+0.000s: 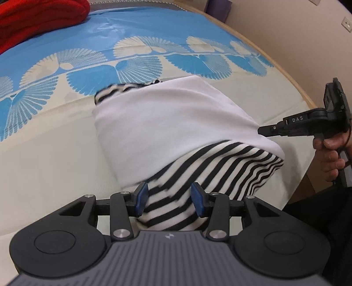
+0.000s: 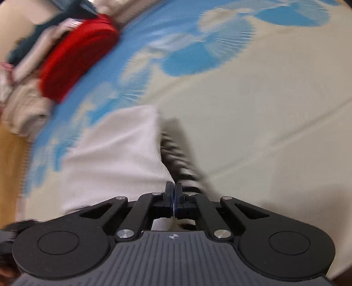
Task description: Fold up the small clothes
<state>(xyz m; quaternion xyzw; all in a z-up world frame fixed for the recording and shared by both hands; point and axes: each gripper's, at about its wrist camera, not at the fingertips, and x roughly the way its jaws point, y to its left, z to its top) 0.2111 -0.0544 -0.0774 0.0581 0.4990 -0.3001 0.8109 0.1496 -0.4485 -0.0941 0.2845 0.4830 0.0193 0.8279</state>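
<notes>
A small garment (image 1: 176, 123), white with black-and-white striped parts, lies folded over on the patterned cloth. In the left wrist view my left gripper (image 1: 169, 198) is open, its blue pads either side of the striped end nearest me. The right gripper (image 1: 264, 131) shows at the right edge of the white part, held by a hand. In the blurred right wrist view the right gripper (image 2: 175, 198) is shut, with the garment (image 2: 114, 158) just ahead; I cannot tell whether cloth is pinched between the pads.
A blue and cream fan-patterned cloth (image 1: 154, 59) covers the table. A red folded item (image 1: 39, 19) and a pile of other clothes (image 2: 26, 88) sit at the far left. The wooden table edge (image 1: 286, 72) curves along the right near a wall.
</notes>
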